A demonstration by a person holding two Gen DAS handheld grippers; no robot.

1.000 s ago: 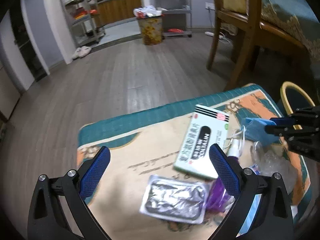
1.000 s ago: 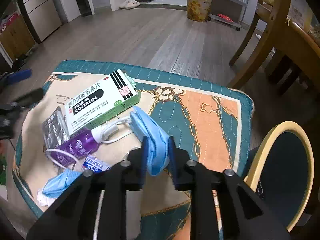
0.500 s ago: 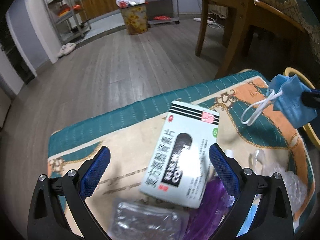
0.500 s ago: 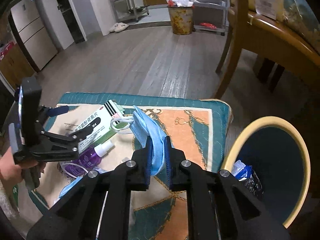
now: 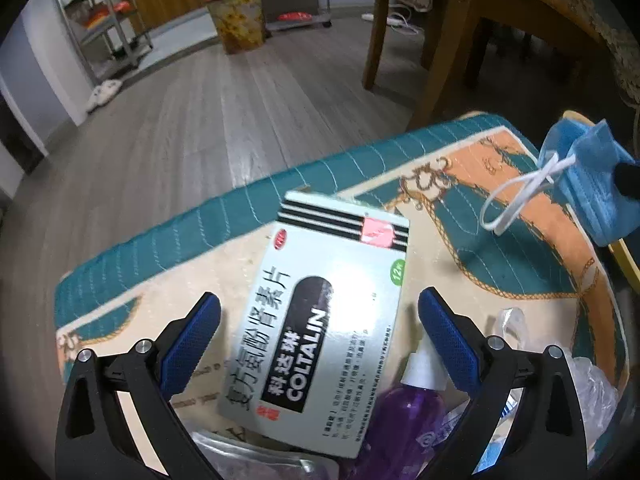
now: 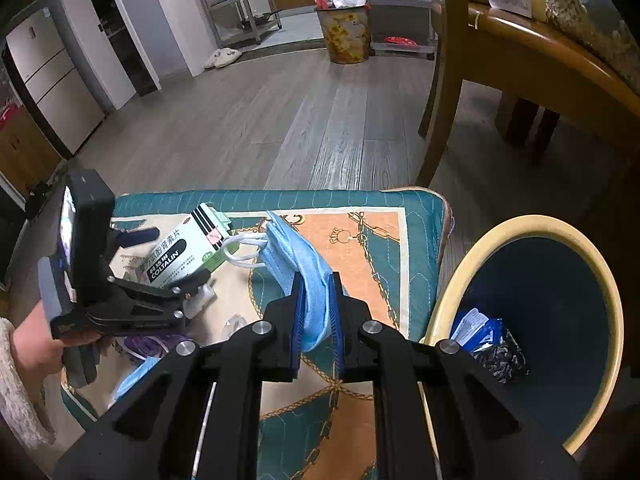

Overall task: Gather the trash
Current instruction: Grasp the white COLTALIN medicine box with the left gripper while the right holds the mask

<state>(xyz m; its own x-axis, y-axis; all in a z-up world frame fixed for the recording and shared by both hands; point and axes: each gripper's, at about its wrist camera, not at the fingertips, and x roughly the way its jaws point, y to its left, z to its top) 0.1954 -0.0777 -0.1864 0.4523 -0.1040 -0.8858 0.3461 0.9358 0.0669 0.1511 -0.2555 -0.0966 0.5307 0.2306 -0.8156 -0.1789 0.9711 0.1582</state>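
1. Left wrist view: the left gripper (image 5: 319,334) stands wide open, its blue fingers (image 5: 448,340) with a fine dotted rubber texture on either side of a flat cardboard medicine box (image 5: 320,328), holding nothing.
2. The box is glossy white with black stripes and a pink patch at its far end, a black capsule-shaped label reading "COLTALIN", Chinese characters beside it, and a green dot marked "12".
3. It lies on a quilted cushion (image 5: 200,236), teal-edged with an orange and cream chain print.
4. Near the right finger lies a translucent purple spray bottle (image 5: 404,420) with a white nozzle; crinkled clear plastic (image 5: 592,392) sits further right, and a silvery blister sheet (image 5: 256,460) shows at the bottom edge.
5. At the far right a pleated blue face mask (image 5: 588,184) hangs in the air, its white elastic loop dangling.
6. Right wrist view: the right gripper (image 6: 316,316) is clamped on the soft, folded face mask (image 6: 298,256), held above the cushion (image 6: 376,248), just left of the bin.
7. The round bin (image 6: 516,226) has a cream rim and dark blue inside; a blue wrapper (image 6: 476,328) and a black speckled packet lie in it.
8. The medicine box (image 6: 180,252), again reading "COLTALIN", lies beyond the left gripper (image 6: 160,264).
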